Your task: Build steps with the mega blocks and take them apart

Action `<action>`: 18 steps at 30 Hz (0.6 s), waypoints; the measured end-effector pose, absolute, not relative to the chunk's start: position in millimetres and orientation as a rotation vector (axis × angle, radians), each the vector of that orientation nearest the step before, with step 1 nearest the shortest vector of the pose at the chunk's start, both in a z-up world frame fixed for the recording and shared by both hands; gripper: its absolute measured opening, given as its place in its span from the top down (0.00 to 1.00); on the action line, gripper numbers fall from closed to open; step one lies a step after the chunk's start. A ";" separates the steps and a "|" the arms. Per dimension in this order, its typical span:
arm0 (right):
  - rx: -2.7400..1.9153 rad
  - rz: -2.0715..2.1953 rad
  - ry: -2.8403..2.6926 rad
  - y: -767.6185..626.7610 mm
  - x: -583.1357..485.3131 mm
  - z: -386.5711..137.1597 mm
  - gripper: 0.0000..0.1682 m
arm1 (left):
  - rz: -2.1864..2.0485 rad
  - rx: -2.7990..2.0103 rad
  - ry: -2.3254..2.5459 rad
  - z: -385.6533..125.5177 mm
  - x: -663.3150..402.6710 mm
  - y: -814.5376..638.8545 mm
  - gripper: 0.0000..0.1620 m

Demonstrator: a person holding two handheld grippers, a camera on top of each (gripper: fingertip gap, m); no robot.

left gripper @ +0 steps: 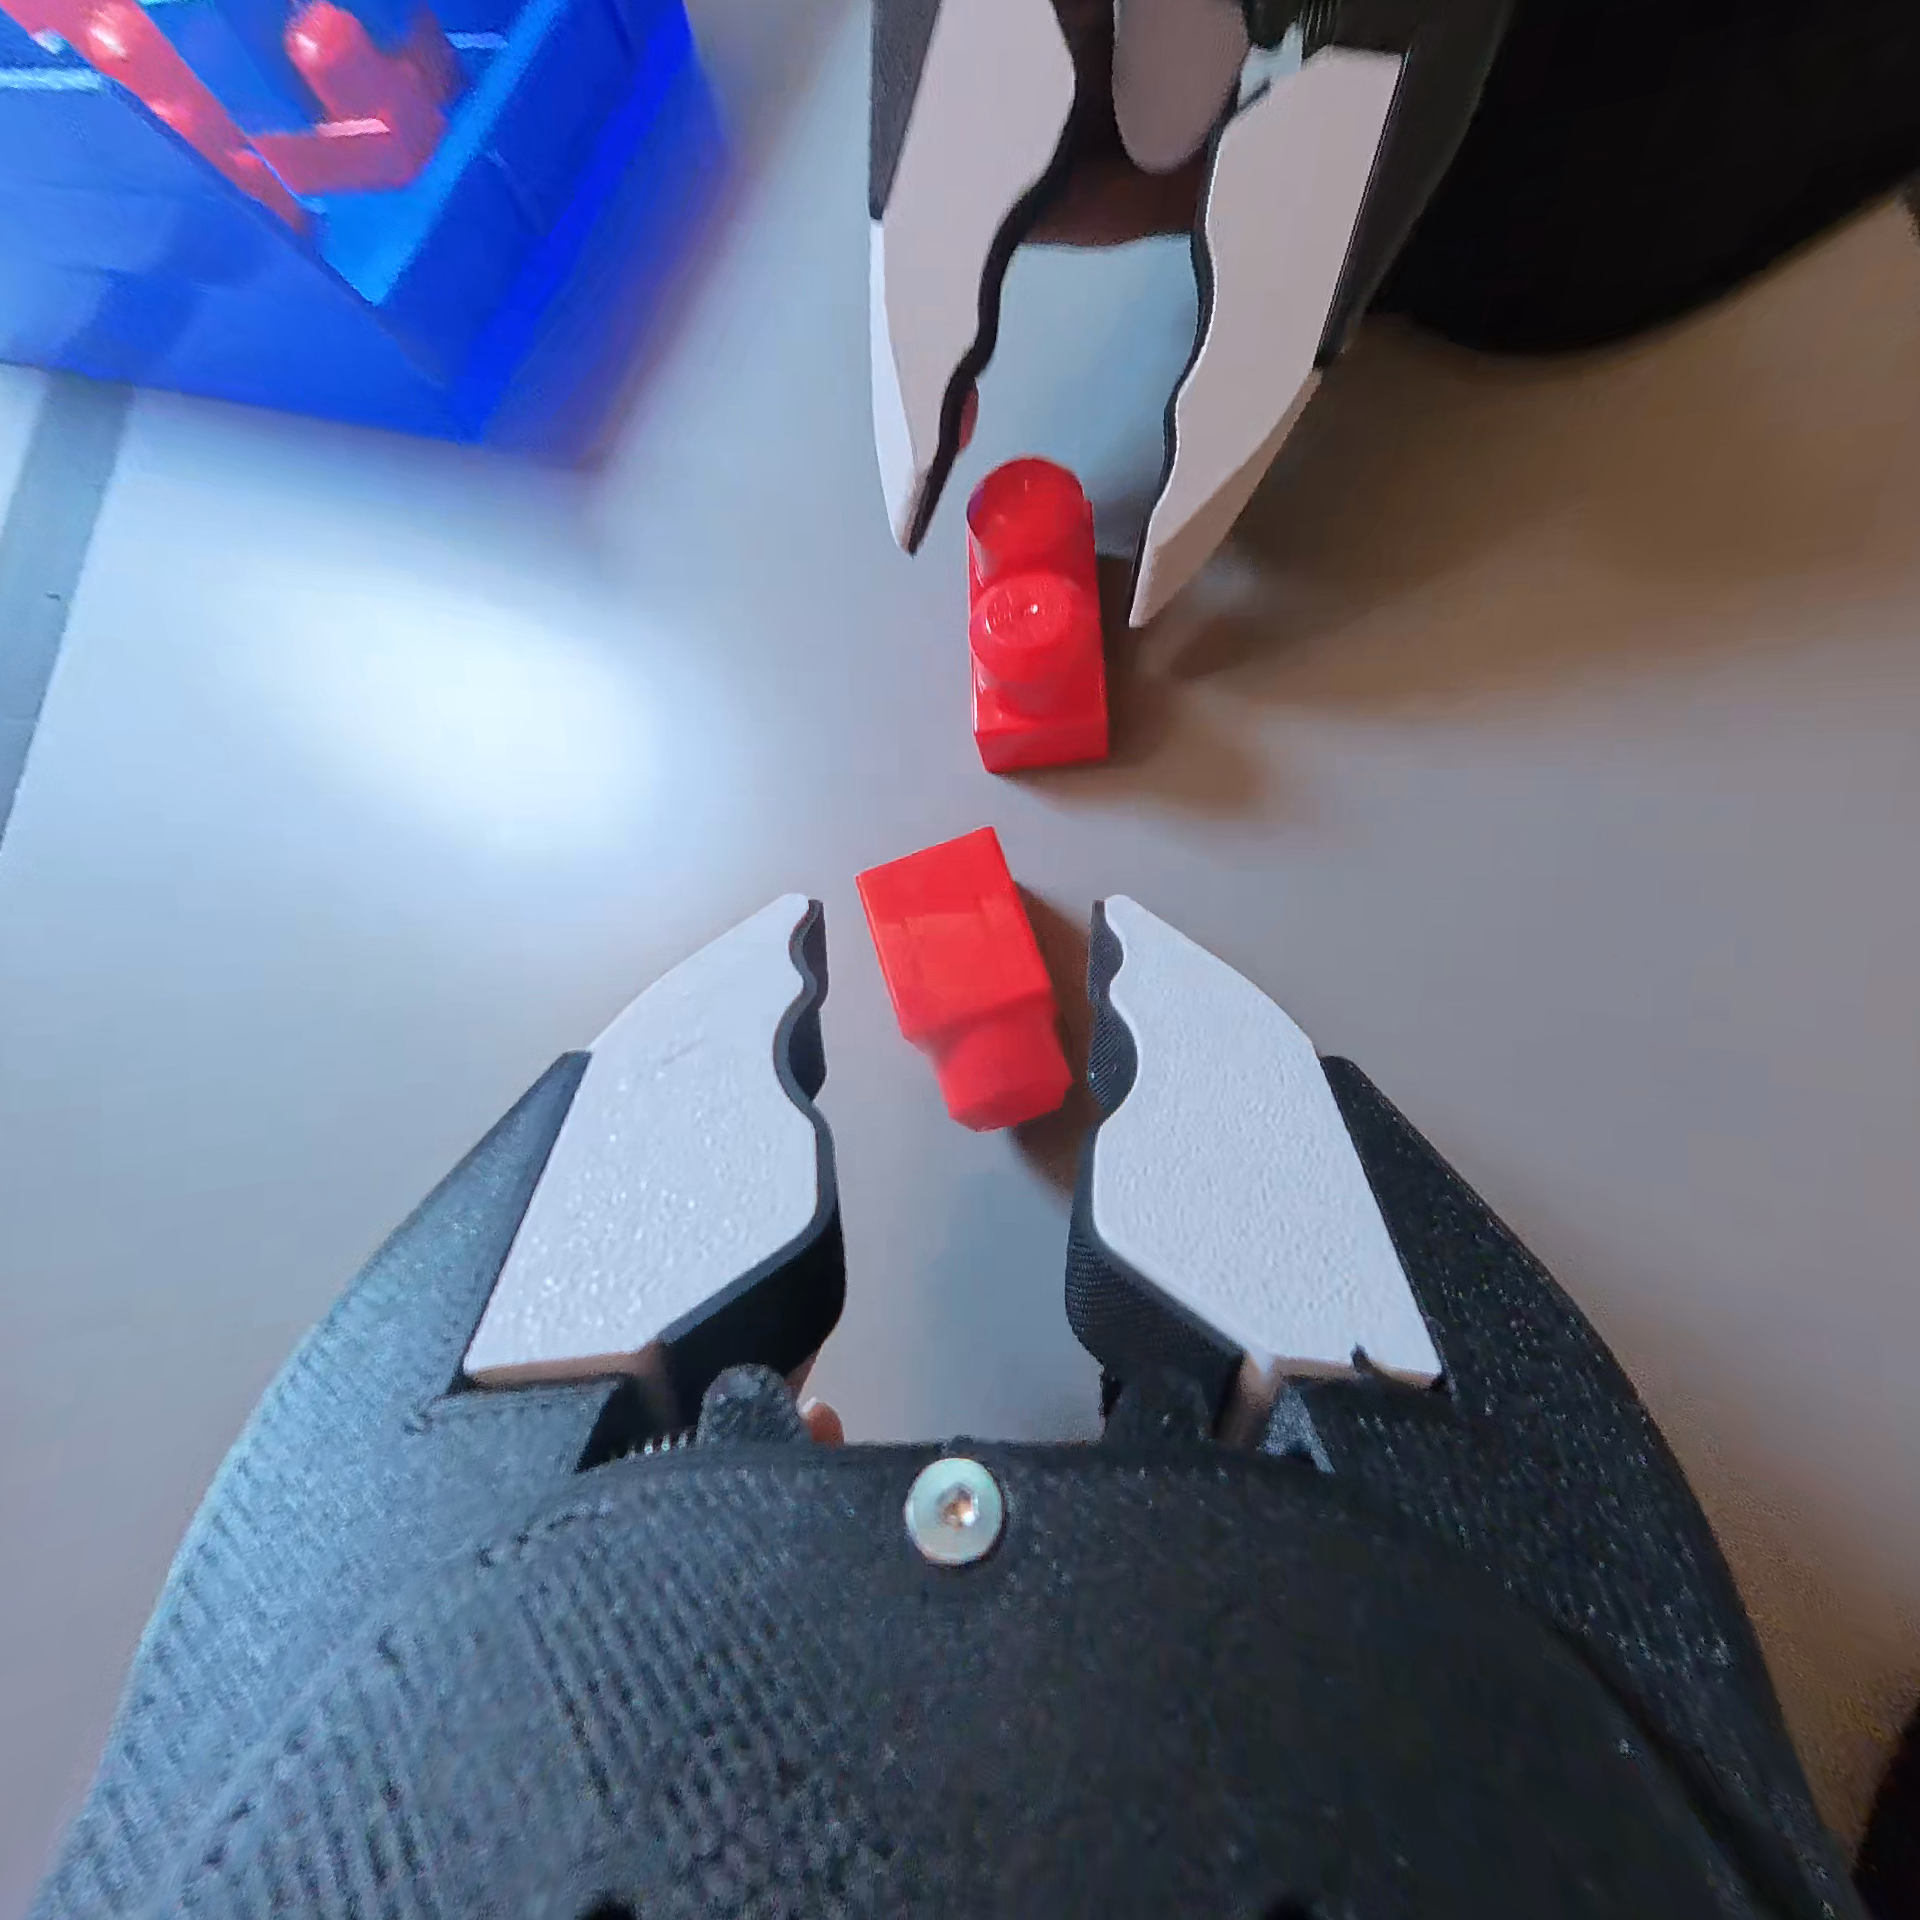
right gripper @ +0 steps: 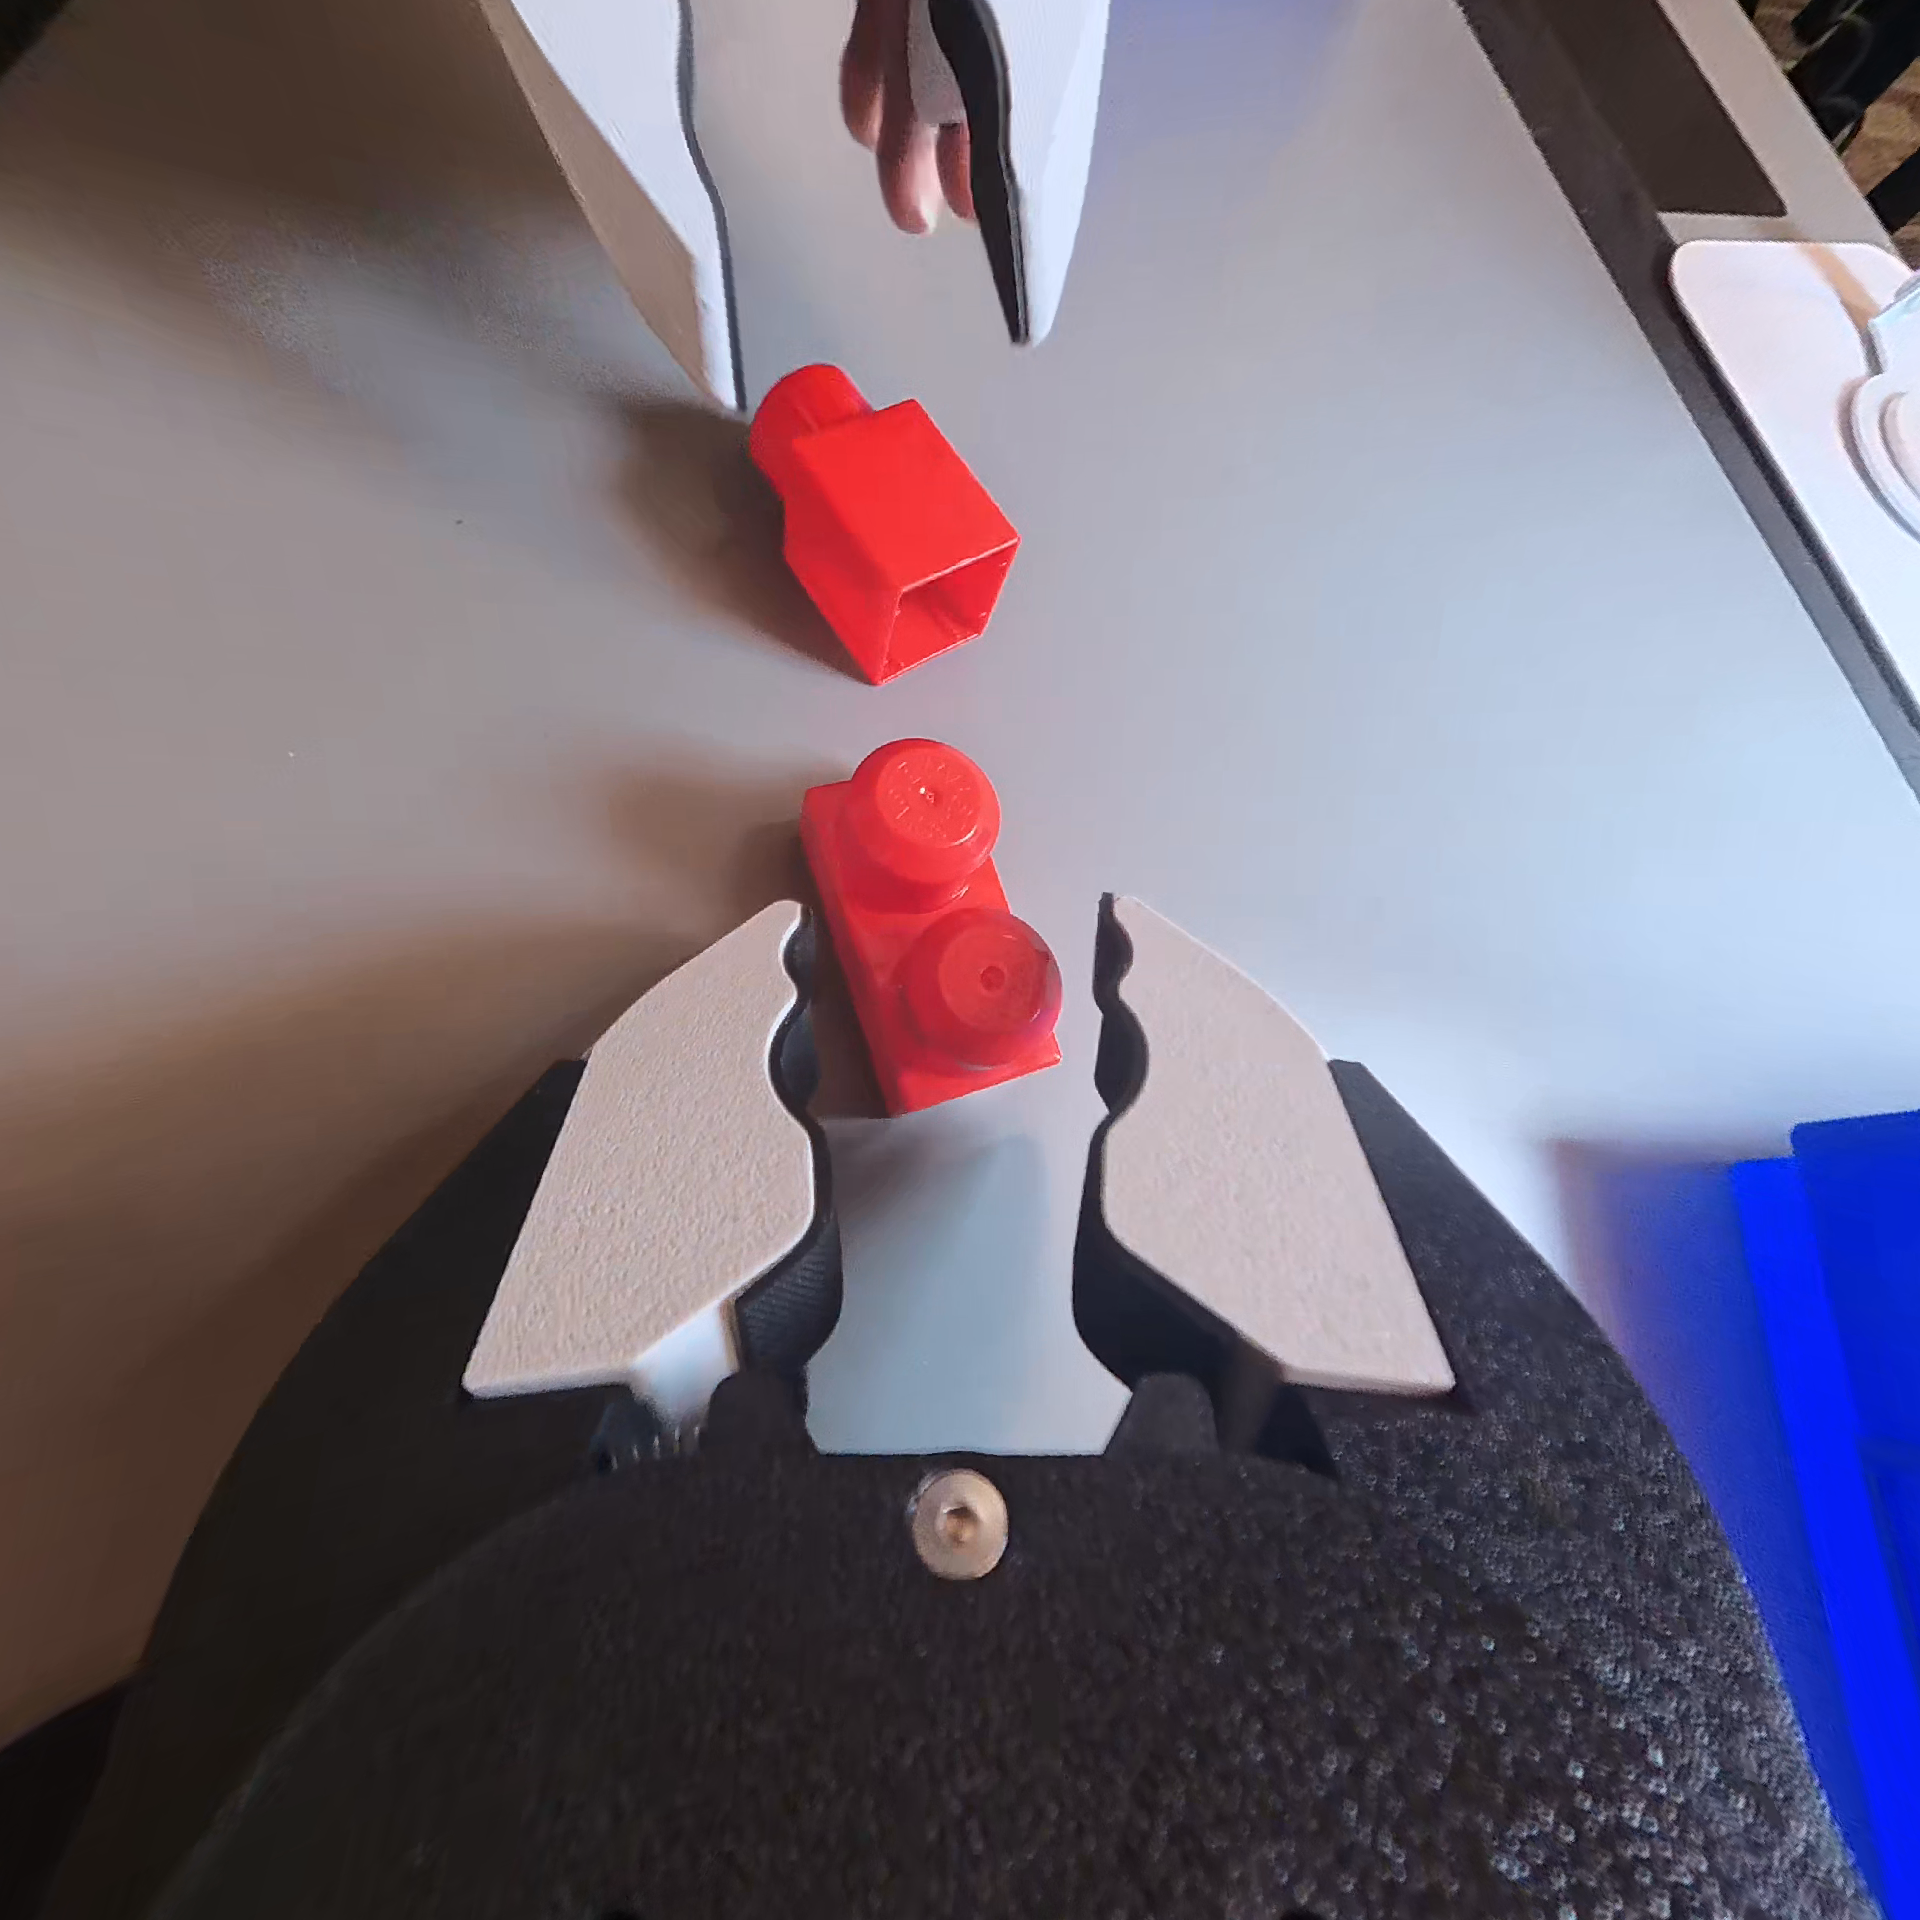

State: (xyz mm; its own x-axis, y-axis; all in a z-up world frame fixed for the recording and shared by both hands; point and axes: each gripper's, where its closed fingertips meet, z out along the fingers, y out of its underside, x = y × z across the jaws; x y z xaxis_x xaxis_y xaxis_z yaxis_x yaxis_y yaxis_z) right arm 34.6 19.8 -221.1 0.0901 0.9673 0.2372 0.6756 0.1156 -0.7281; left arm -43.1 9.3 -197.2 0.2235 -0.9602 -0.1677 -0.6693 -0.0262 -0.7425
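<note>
A red one-stud block [left gripper: 956, 956] lies on its side on the grey table, between the fingers of my left gripper [left gripper: 956, 914], which is open with a gap on both sides. In the right wrist view the same block [right gripper: 894, 540] shows its hollow underside, with the left gripper [right gripper: 878, 364] beyond it. A red two-stud block [right gripper: 914, 997] stands studs up between the fingertips of my right gripper [right gripper: 954, 909], which is open. In the left wrist view this block [left gripper: 1039, 717] sits just beyond the first, and the right gripper [left gripper: 1029, 577] straddles its far end.
A blue bin [left gripper: 156, 260] holding more red blocks [left gripper: 332, 156] stands at the far left; its corner also shows in the right wrist view [right gripper: 1829, 1351]. A white flat object [right gripper: 1766, 343] lies at the table's right edge. A person's fingers [right gripper: 904, 156] show behind the left gripper. About 9 centimeters separates my left fingertips from my right. The white flat object [right gripper: 1766, 343] lies around 35 centimeters away from my left fingertips.
</note>
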 end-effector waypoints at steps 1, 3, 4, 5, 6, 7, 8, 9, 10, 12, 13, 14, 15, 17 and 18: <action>-1.630 0.496 -1.663 19.6 34.6 -222.4 0.69 | -0.511 -1.756 1.471 -194.1 -42.9 7.1 0.70; -1.636 0.492 -1.678 19.3 34.3 -225.0 0.69 | -0.512 -1.748 1.396 -191.4 -43.7 1.9 0.71; -1.640 0.490 -1.684 19.2 34.1 -226.5 0.69 | -0.504 -1.754 1.359 -191.5 -44.7 0.1 0.71; -1.645 0.489 -1.689 19.0 33.9 -228.2 0.69 | -0.496 -1.755 1.322 -191.4 -45.3 -1.4 0.71; -1.651 0.489 -1.691 18.9 33.9 -230.0 0.68 | -0.493 -1.749 1.287 -190.7 -45.1 -3.5 0.71; -1.655 0.487 -1.691 19.1 33.8 -231.9 0.68 | -0.503 -1.742 1.253 -189.5 -43.9 -6.7 0.71; -1.661 0.485 -1.691 19.3 34.1 -233.9 0.68 | -0.521 -1.740 1.227 -188.3 -42.1 -10.6 0.71; -1.669 0.483 -1.690 19.5 34.6 -236.0 0.68 | -0.537 -1.741 1.208 -187.5 -40.4 -14.8 0.71; -1.677 0.482 -1.689 19.4 35.0 -238.0 0.68 | -0.563 -1.749 1.201 -187.8 -38.2 -20.1 0.71; -1.684 0.498 -1.678 18.0 34.4 -239.1 0.70 | -0.627 -1.776 1.178 -189.5 -33.4 -29.5 0.71; -1.687 0.501 -1.675 17.4 34.1 -239.3 0.70 | -0.660 -1.780 1.173 -190.5 -30.8 -33.9 0.71; -1.689 0.504 -1.673 17.2 33.9 -239.4 0.71 | -0.686 -1.781 1.171 -191.8 -28.7 -37.4 0.71; -1.692 0.507 -1.672 16.7 33.8 -239.7 0.72 | -0.697 -1.780 1.167 -193.5 -27.7 -38.7 0.71; -1.690 0.487 -1.670 17.3 34.3 -239.7 0.77 | -0.695 -1.786 1.150 -197.5 -27.8 -36.3 0.72; -1.684 0.478 -1.670 16.9 34.2 -239.0 0.78 | -0.706 -1.796 1.134 -199.0 -27.6 -35.1 0.71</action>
State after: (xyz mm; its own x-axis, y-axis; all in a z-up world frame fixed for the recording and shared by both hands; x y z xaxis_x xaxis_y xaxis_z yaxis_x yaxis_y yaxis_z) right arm 34.2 16.9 -239.0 0.0974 0.9716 0.2155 0.7106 0.0837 -0.6986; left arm -27.6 -35.1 -199.0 0.4230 -0.9061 0.0117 -0.4106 -0.2032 -0.8889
